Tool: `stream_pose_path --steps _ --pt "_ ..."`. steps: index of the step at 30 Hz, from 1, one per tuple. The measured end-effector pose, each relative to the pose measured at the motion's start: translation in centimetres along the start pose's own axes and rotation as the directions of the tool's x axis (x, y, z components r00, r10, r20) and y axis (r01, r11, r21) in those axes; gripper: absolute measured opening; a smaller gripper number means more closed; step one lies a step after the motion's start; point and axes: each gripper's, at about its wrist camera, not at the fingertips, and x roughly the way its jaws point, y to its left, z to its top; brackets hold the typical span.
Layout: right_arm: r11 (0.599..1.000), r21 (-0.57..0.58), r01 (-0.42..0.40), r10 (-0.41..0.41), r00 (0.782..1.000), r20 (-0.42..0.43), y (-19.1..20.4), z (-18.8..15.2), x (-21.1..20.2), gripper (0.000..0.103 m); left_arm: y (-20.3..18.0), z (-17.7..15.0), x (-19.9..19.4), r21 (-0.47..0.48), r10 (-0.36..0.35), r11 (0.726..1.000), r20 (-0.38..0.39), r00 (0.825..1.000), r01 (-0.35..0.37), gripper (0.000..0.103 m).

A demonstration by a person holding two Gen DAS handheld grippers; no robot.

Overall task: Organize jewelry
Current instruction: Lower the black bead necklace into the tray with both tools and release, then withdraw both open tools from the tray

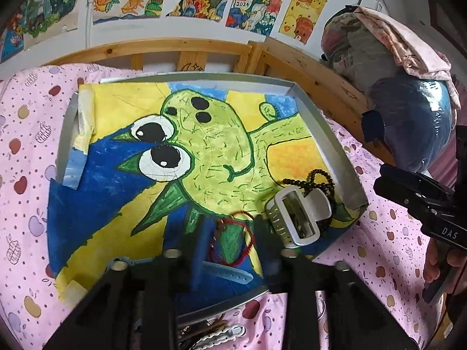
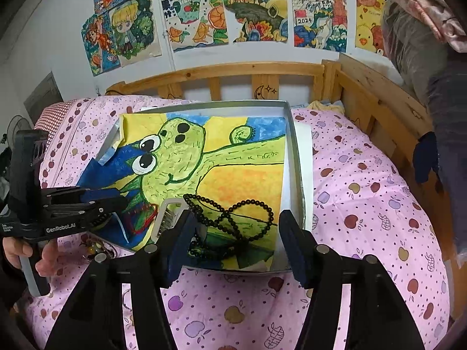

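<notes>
Our left gripper point(image 1: 230, 242) hangs low over the near part of the tray point(image 1: 321, 122), and its blue fingers point(image 1: 201, 245) stand a little way apart. Between them lies the red string bracelet point(image 1: 242, 236); the fingers do not seem to touch it, but the picture is blurry there, so we cannot be sure. Just under the fingers lies a pale blue strap point(image 1: 230, 274) with small holes. To the right of this gripper sits the big silver hair claw point(image 1: 294, 215), and behind the claw lies the black bead necklace point(image 1: 315, 178), looped against the tray wall. Near us, outside the tray, a silver wavy clip point(image 1: 221, 335) rests on the pink bedspread point(image 1: 26, 151) with little fruits.

Our right gripper point(image 2: 236, 233) is wide open and holds nothing. It hangs over the near right corner of the tray, with the black beads lying between and in front of its fingers. On the black body of the left tool we can read "GenRobot.AI". On the right tool we can read "DAS".

A frog painting point(image 2: 186, 157) covers the tray floor. Far ahead, past the wooden bed rail point(image 2: 233, 73), drawings hang on the wall, and one point(image 2: 318, 11) says "2024".
</notes>
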Motion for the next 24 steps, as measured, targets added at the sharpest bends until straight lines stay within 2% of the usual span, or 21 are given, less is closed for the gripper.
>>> stream_pose_path --steps 1,2,4,9,13,17,21,24 --pt "1.000 0.003 0.004 -0.004 1.000 0.004 0.0 -0.1 -0.2 0.055 0.0 0.0 -0.2 -0.001 0.002 1.000 0.008 1.000 -0.002 0.046" --pt "1.000 0.011 0.005 -0.006 1.000 0.008 -0.2 -0.2 -0.3 0.055 0.0 0.0 -0.5 -0.004 0.005 1.000 0.015 1.000 -0.005 0.062" --pt "1.000 0.025 0.006 -0.006 1.000 0.020 -0.3 -0.4 -0.8 0.058 0.0 0.0 -1.5 -0.015 0.016 1.000 0.065 0.998 -0.015 0.078" --pt "1.000 0.009 0.013 -0.014 0.998 0.068 0.0 -1.0 -2.1 0.071 -0.2 -0.1 -3.3 -0.007 0.015 1.000 0.133 0.991 -0.015 0.085" --pt "1.000 0.030 -0.001 -0.002 0.996 0.091 0.1 -1.5 -3.0 0.085 0.0 -0.8 -5.0 -0.038 0.047 0.998 0.191 0.981 -0.040 0.101" --pt "1.000 0.009 -0.029 0.028 0.993 0.112 0.8 -2.3 -4.2 0.093 0.4 -1.6 -6.7 -0.034 0.100 0.995 0.248 0.963 -0.095 0.103" --pt "0.998 -0.002 -0.058 0.058 0.988 0.146 1.6 -3.0 -5.7 0.100 0.9 -2.6 -8.6 -0.010 0.154 0.987 0.275 0.949 -0.158 0.103" --pt "0.996 -0.013 -0.091 0.092 0.982 0.166 2.4 -3.6 -6.9 0.101 1.5 -3.6 -10.1 -0.003 0.173 0.984 0.295 0.940 -0.180 0.103"
